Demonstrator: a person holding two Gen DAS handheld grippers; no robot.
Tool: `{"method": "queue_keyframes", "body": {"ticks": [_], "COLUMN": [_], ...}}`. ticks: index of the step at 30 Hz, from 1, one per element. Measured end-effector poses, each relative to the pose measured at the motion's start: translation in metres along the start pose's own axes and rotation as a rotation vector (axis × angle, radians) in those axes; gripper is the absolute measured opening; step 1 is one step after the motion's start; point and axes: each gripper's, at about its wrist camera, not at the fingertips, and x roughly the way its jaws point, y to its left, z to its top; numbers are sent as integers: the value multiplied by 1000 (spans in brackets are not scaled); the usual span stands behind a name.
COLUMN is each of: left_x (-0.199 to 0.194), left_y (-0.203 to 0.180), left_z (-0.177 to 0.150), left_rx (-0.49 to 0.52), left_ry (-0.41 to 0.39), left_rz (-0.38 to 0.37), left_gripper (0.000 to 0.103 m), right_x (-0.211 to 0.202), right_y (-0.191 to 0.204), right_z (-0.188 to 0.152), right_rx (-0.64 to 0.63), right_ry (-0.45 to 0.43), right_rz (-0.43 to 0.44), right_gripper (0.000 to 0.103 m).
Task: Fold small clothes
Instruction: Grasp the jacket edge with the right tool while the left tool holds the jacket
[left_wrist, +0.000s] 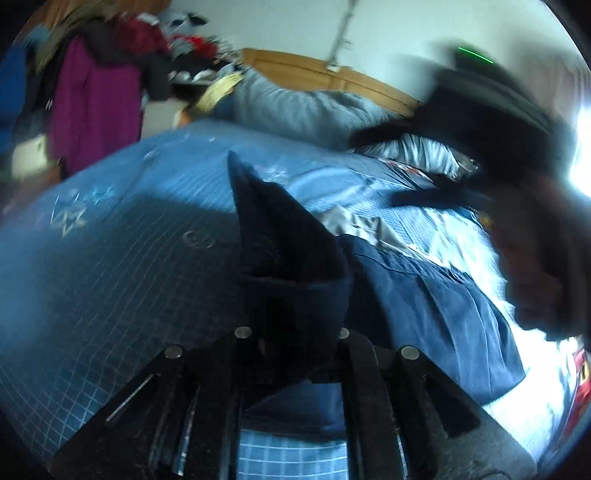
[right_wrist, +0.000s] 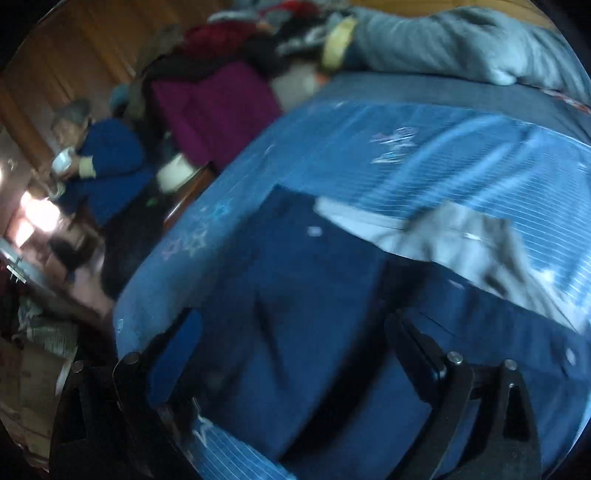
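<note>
A navy blue garment (right_wrist: 314, 295) lies on a bed with a blue checked cover (left_wrist: 122, 258). In the left wrist view my left gripper (left_wrist: 291, 317) is shut on a corner of the navy garment (left_wrist: 280, 236), which stands up in a dark peak above the fingers; the rest of it (left_wrist: 436, 306) trails to the right. In the right wrist view my right gripper (right_wrist: 291, 343) is open, its fingers (right_wrist: 417, 354) spread wide just over the flat garment. A grey cloth (right_wrist: 472, 243) lies beyond it. The right gripper's dark body (left_wrist: 491, 122) shows blurred at the upper right of the left view.
A grey duvet (left_wrist: 295, 107) lies against the wooden headboard (left_wrist: 332, 74). Clothes hang at the left, among them a purple coat (left_wrist: 96, 110). A person in blue (right_wrist: 99, 166) sits beside the bed with a bowl. The bed's edge (right_wrist: 147, 280) drops off to the left.
</note>
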Motion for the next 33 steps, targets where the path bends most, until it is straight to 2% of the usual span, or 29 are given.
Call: {"method": "queue_keyframes", "body": {"ticks": [1, 3, 5, 6, 8, 9, 10, 12, 13, 16, 19, 25, 27, 29, 32, 33], "left_x": [0, 1, 1, 0, 1, 3, 4, 9, 13, 28, 41, 57, 61, 68, 99, 101], "left_y": [-7, -20, -38, -44, -67, -77, -89, -117, -132, -175, -210, -255, -266, -271, -271, -269], "left_z": [0, -1, -2, -2, -3, -4, -6, -9, -12, -24, -34, -30, -34, -51, -83, -85], "left_rx": [27, 78, 153, 181, 249, 275, 304, 355, 376, 450, 510, 524, 528, 549, 571, 571], "left_ry": [-3, -7, -11, -12, -5, -1, 8, 39, 65, 126, 179, 249, 260, 293, 456, 462], "left_rz": [0, -22, -55, -74, -132, -157, -192, -272, -322, -403, -474, -576, -596, -596, -558, -554], "left_gripper": [11, 11, 11, 11, 11, 11, 7, 7, 8, 10, 11, 11, 12, 14, 17, 18], "right_x": [18, 47, 64, 67, 60, 51, 40, 3, -15, -62, -96, -144, -158, -159, -145, -143], "right_y": [5, 10, 5, 0, -18, -33, -50, -88, -101, -147, -192, -259, -274, -292, -323, -331], "right_z": [7, 14, 16, 16, 14, 10, 4, -24, -40, -96, -137, -177, -183, -193, -215, -225], "right_rx": [-7, -27, -31, -23, -1, 42, 99, 197, 216, 288, 363, 487, 498, 520, 614, 636], "right_ry": [35, 68, 80, 71, 32, 8, -23, -122, -157, -219, -253, -333, -359, -355, -290, -290], "right_rz": [25, -4, -37, -51, -56, -50, -39, -30, -52, -68, -48, 48, 67, 63, 39, 47], "right_gripper": [101, 101, 97, 93, 66, 45, 28, 21, 19, 17, 13, 11, 11, 11, 11, 7]}}
